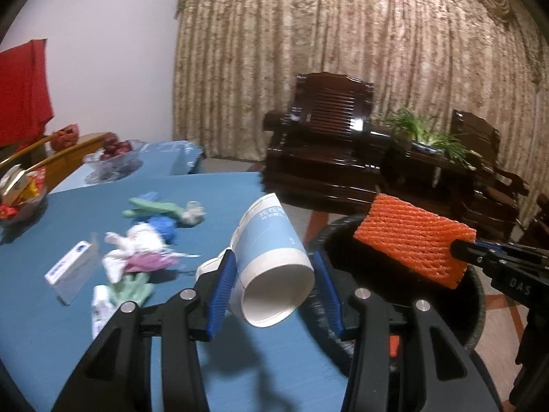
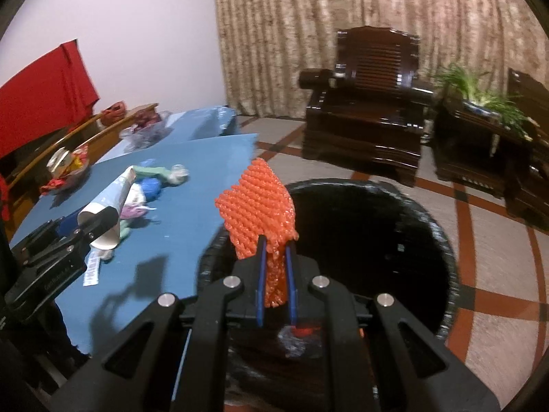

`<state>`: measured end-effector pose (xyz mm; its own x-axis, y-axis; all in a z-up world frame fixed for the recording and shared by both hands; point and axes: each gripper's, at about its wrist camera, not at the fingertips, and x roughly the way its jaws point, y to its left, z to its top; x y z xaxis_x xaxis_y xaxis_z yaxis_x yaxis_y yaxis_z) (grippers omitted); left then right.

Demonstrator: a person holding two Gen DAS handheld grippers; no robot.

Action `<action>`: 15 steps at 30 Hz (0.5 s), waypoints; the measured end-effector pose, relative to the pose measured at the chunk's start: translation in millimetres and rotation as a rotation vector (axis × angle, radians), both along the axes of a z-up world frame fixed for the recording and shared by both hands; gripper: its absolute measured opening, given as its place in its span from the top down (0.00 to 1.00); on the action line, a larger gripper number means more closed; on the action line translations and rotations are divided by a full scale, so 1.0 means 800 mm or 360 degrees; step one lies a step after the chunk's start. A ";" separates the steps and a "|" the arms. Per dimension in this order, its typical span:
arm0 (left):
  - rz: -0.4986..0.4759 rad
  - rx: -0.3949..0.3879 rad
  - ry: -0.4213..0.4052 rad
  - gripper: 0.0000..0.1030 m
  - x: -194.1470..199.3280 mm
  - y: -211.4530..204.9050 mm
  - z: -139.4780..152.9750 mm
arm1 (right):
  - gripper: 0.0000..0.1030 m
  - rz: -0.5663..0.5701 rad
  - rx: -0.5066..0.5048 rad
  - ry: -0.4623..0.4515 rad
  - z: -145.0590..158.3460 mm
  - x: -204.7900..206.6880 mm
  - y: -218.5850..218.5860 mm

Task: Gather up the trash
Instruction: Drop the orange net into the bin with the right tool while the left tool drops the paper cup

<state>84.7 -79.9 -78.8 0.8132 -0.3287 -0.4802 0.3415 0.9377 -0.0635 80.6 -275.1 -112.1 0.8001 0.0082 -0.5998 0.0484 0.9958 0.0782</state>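
My left gripper [image 1: 274, 267] is shut on a blue and white paper cup [image 1: 271, 254], held tilted above the blue table's [image 1: 103, 343] right edge, mouth toward the camera. The cup also shows in the right wrist view [image 2: 109, 206]. My right gripper [image 2: 274, 250] is shut on an orange foam net [image 2: 260, 202] and holds it over the black-lined trash bin [image 2: 429, 213]. In the left wrist view the net [image 1: 415, 240] hangs over the bin [image 1: 477, 309]. Crumpled tissues and wrappers [image 1: 144, 243] lie on the table.
A small white box [image 1: 72, 271] and a sachet [image 1: 99, 309] lie near the trash pile. Bowls of snacks [image 1: 20, 195] and fruit [image 1: 113, 158] stand at the table's far left. Dark wooden armchairs [image 1: 329, 144] and a plant [image 1: 425, 134] stand beyond the bin.
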 end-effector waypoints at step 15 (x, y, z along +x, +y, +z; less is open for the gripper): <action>-0.0320 -0.0034 0.0088 0.54 0.022 -0.122 -0.024 | 0.91 -0.0240 -0.0050 0.0079 -0.026 -0.032 -0.076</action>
<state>102.3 -177.1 -97.7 0.7030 -0.4921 -0.5134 0.5170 0.8494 -0.1063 55.3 -336.1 -133.3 0.7603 -0.1294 -0.6366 0.2008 0.9788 0.0409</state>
